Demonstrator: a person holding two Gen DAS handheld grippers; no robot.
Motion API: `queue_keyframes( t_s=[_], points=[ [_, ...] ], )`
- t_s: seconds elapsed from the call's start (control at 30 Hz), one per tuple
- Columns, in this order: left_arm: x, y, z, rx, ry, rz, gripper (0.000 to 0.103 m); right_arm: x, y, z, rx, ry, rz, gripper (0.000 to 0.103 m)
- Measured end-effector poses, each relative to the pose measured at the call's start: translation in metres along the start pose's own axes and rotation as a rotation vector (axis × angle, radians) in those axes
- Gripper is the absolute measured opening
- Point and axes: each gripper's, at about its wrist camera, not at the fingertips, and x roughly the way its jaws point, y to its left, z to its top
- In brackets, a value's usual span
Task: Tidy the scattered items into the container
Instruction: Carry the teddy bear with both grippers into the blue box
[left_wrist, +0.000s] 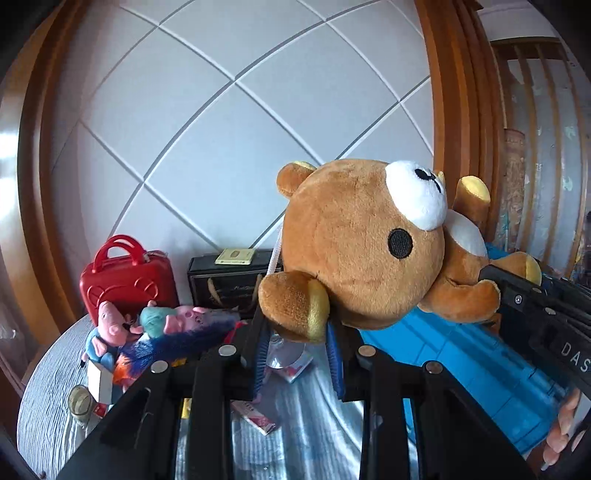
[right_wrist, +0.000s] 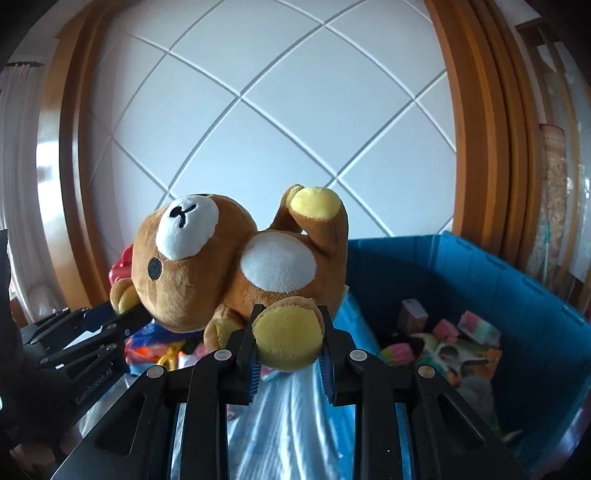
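A brown plush bear (left_wrist: 354, 251) with a white muzzle hangs in the air between both grippers. My left gripper (left_wrist: 297, 325) is shut on its ear. My right gripper (right_wrist: 288, 339) is shut on its yellow-soled foot (right_wrist: 286, 341); it also shows in the left wrist view (left_wrist: 491, 280). The bear (right_wrist: 236, 266) lies on its back, just left of the blue container (right_wrist: 517, 302), which holds several small toys. More items lie on the grey cloth at the left: pig plush toys (left_wrist: 147, 325), a feathery blue toy (left_wrist: 177, 343).
A red toy suitcase (left_wrist: 125, 280) and a black box (left_wrist: 225, 280) stand against the white panelled wall. A small jar (left_wrist: 79, 400), a white carton (left_wrist: 99, 380) and flat packets (left_wrist: 255, 415) lie on the striped cloth. Wooden frames stand at both sides.
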Motion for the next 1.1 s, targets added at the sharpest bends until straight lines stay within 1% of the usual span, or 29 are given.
queue_keyframes(
  t_s=[0.1,0.23,0.33,0.43,0.5,0.6,0.7,0.8,0.83,0.9,0.93,0.97,1.0,1.03,1.07,1.1],
  points=[
    [0.006,-0.048,0.023,-0.007,-0.006,-0.036,0.027,-0.014,-0.047,0.027,-0.031,-0.028,-0.042,0.025],
    [0.035,-0.121,0.050,-0.013,0.004,-0.051,0.027,-0.016,-0.125,0.056,-0.095,-0.036,-0.085,0.025],
    [0.072,-0.174,0.068,-0.025,0.070,-0.027,0.027,0.003,-0.185,0.076,-0.131,-0.001,-0.082,0.025],
    [0.117,-0.214,0.078,-0.036,0.159,0.004,0.027,0.037,-0.239,0.088,-0.166,0.065,-0.081,0.025],
    [0.149,-0.235,0.078,-0.026,0.219,0.042,0.027,0.065,-0.264,0.092,-0.178,0.118,-0.071,0.025],
    [0.198,-0.256,0.071,-0.013,0.322,0.093,0.027,0.115,-0.292,0.083,-0.183,0.205,-0.051,0.025],
    [0.249,-0.263,0.060,-0.001,0.419,0.136,0.027,0.171,-0.313,0.068,-0.157,0.296,-0.017,0.025],
    [0.291,-0.265,0.039,0.017,0.514,0.173,0.027,0.222,-0.329,0.052,-0.125,0.389,0.014,0.025],
    [0.303,-0.265,0.029,0.020,0.558,0.177,0.027,0.237,-0.331,0.043,-0.119,0.426,0.021,0.025],
    [0.326,-0.266,0.003,0.008,0.685,0.167,0.027,0.263,-0.336,0.024,-0.091,0.500,0.031,0.025],
    [0.336,-0.266,-0.011,-0.001,0.758,0.162,0.027,0.276,-0.339,0.010,-0.078,0.570,0.030,0.025],
    [0.343,-0.266,-0.023,-0.007,0.814,0.161,0.027,0.288,-0.340,-0.004,-0.089,0.643,0.027,0.025],
    [0.346,-0.269,-0.030,0.009,0.838,0.169,0.028,0.295,-0.339,-0.016,-0.113,0.688,0.014,0.025],
    [0.347,-0.273,-0.035,0.051,0.841,0.192,0.028,0.300,-0.337,-0.026,-0.132,0.725,0.003,0.025],
    [0.348,-0.278,-0.039,0.094,0.839,0.214,0.028,0.302,-0.336,-0.031,-0.132,0.744,0.009,0.025],
    [0.350,-0.282,-0.044,0.117,0.849,0.222,0.029,0.304,-0.336,-0.034,-0.128,0.752,0.008,0.025]
  ],
)
